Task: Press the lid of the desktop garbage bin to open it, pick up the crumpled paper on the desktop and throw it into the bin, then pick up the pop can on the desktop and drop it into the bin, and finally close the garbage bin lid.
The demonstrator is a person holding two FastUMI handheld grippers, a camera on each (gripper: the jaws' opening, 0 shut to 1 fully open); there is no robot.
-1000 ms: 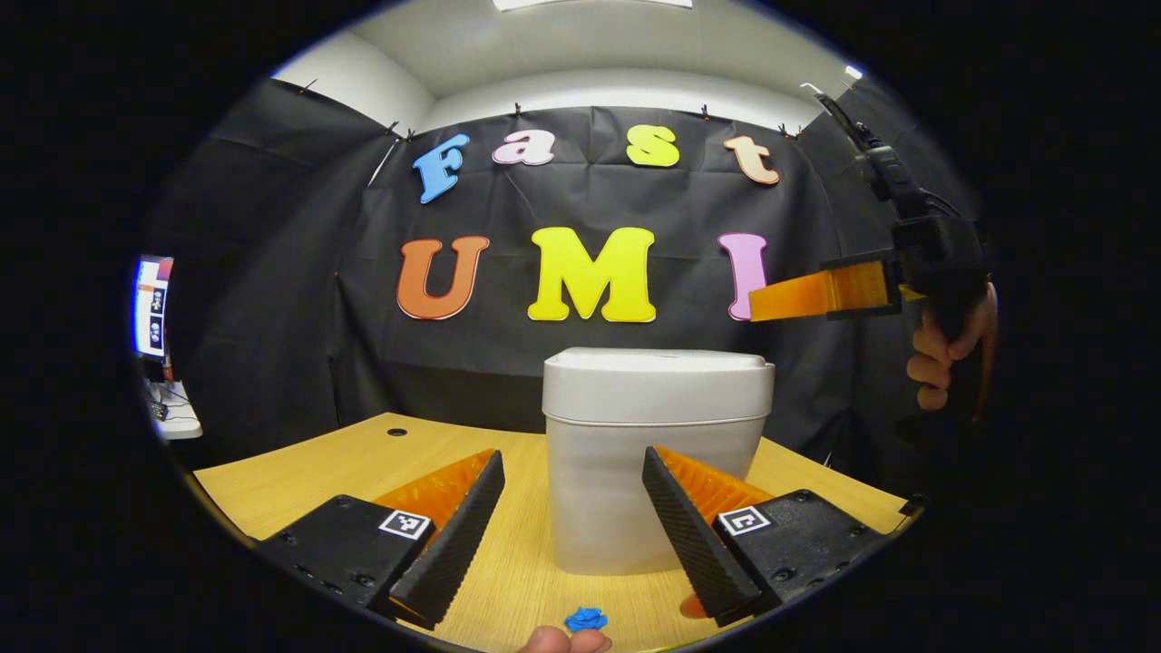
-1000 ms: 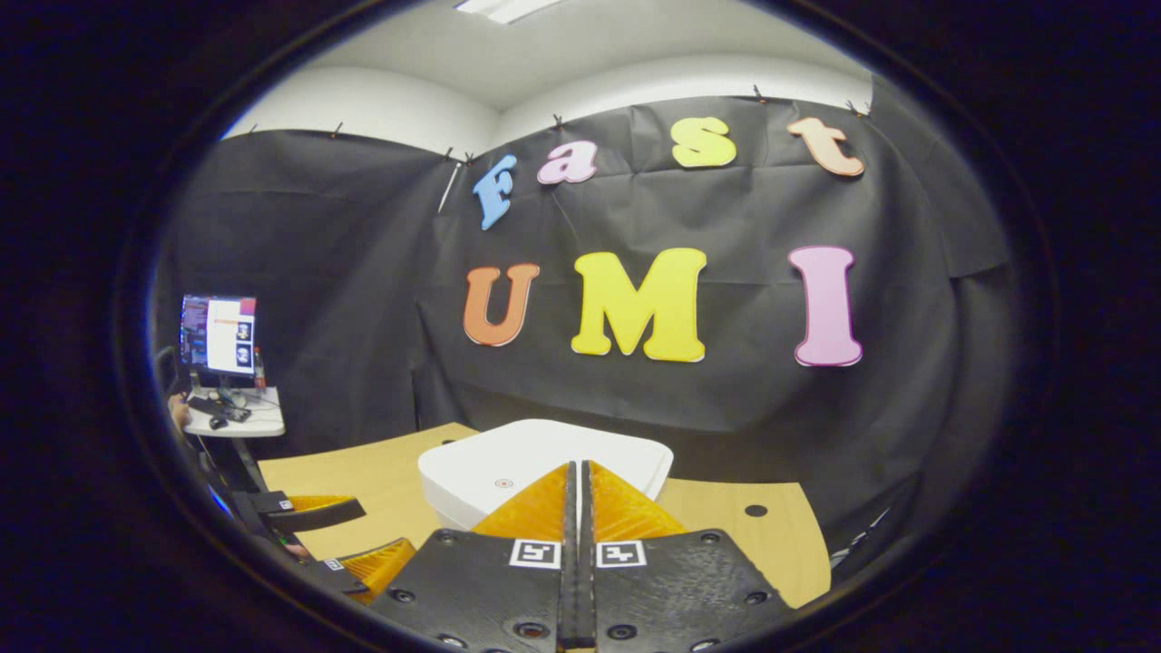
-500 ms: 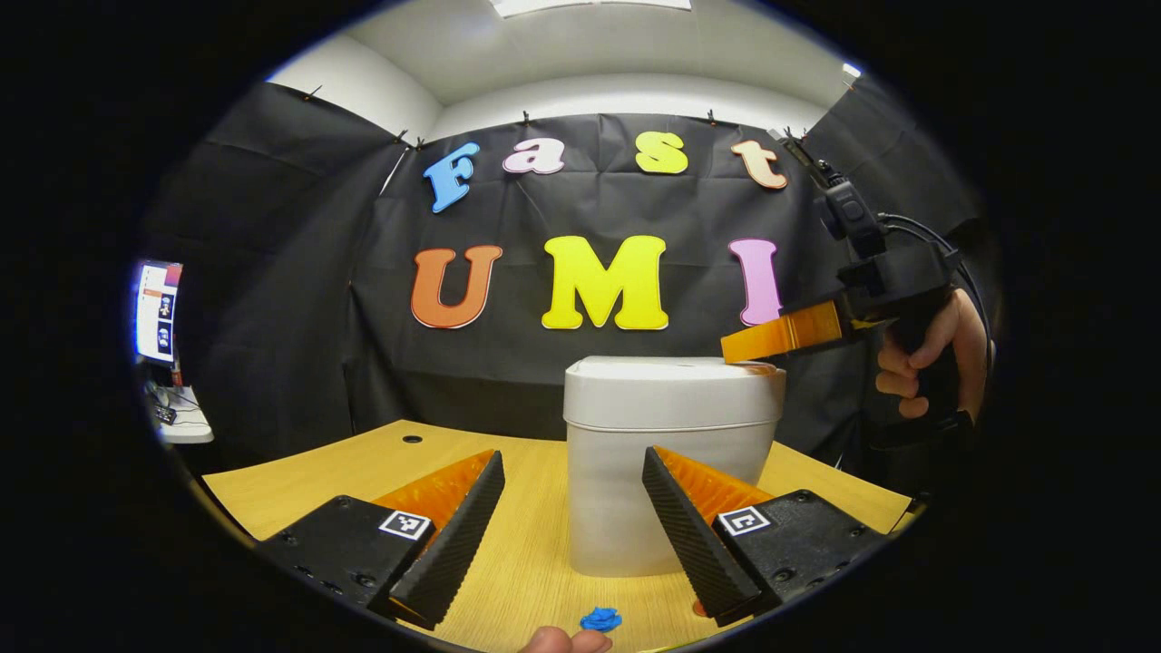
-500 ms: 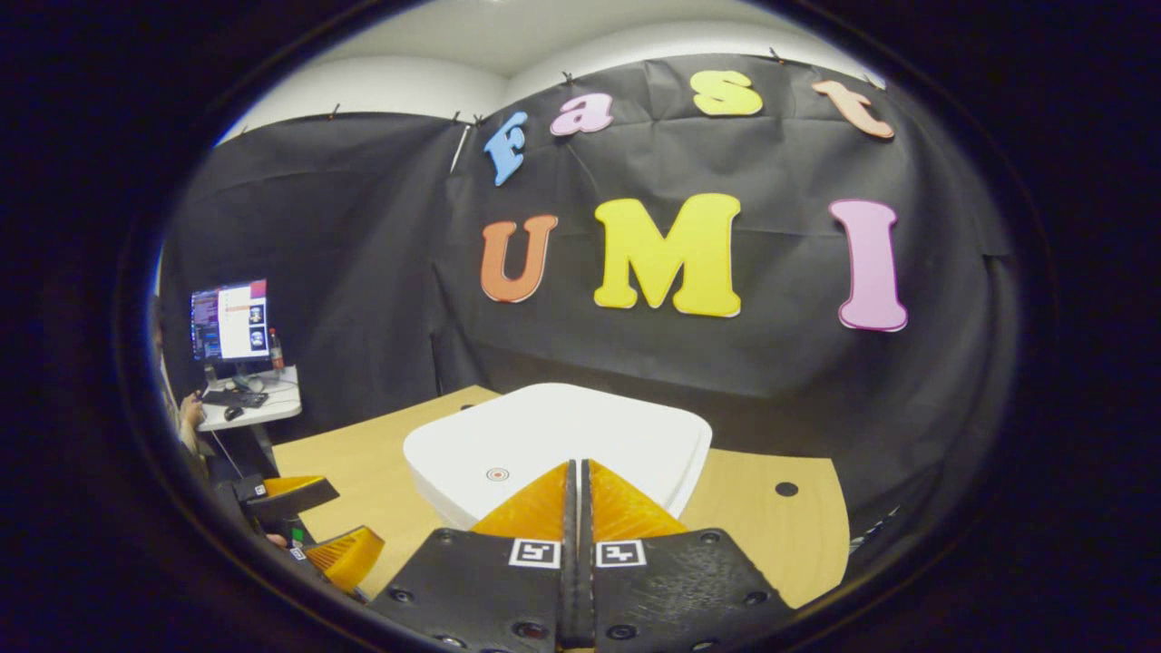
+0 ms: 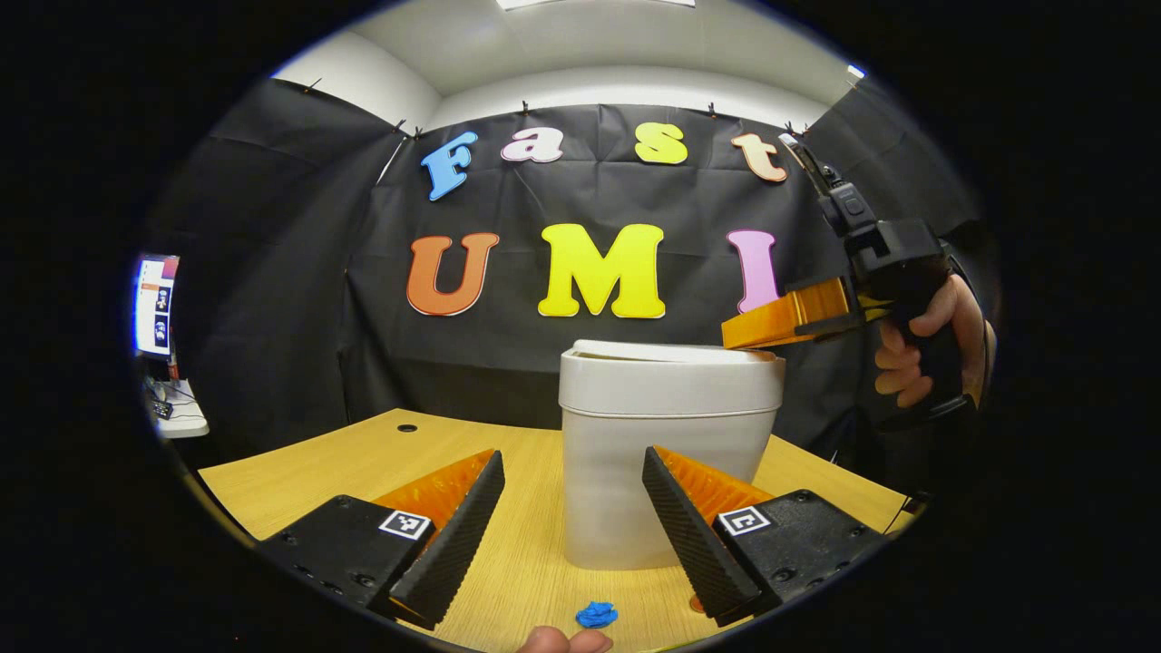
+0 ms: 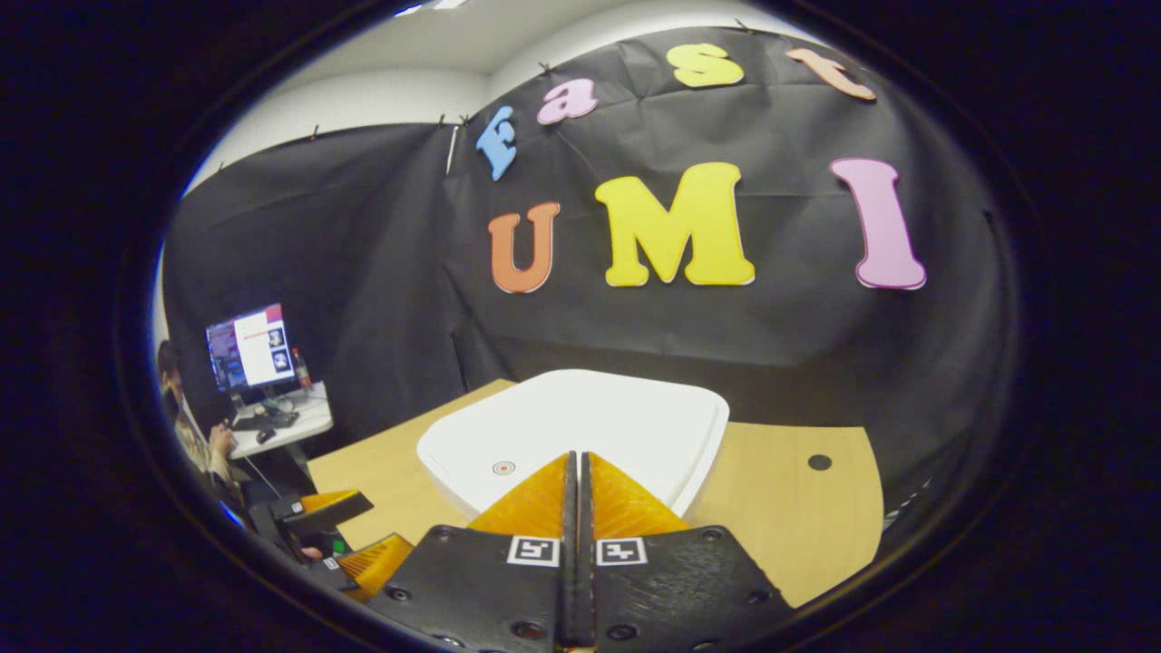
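The garbage bin [image 5: 667, 472] stands upright on the wooden counter [image 5: 363, 458], directly ahead of the left gripper [image 5: 573, 517] and close to it. In the left gripper view the left jaws are released, spread wide apart with nothing between them; the bin body appears in the gap beyond the fingertips, not touched by either finger. The bin lid [image 5: 676, 352] sits on top of the bin, its left edge raised slightly above the rim, so that a thin gap shows there. The right gripper [image 5: 739, 334] is held by a hand [image 5: 921, 349] at the right side of the left gripper view, tilted downward, with its tip at the right end of the lid; whether it touches the lid cannot be told from that angle. In the right gripper view the right gripper [image 6: 573, 462] has its jaws clenched together, finger against finger, grasping nothing, and the tip lies over the near edge of the lid [image 6: 590, 426]. A small round mark [image 6: 502, 468] sits on the lid just left of the tip. A small blue crumpled paper [image 5: 596, 615] lies on the counter near the front edge, below the bin and between the left fingers. A monitor [image 6: 249, 346] stands on a side table [image 6: 286, 426] at the far left, with a person [image 6: 195, 426] seated beside it.
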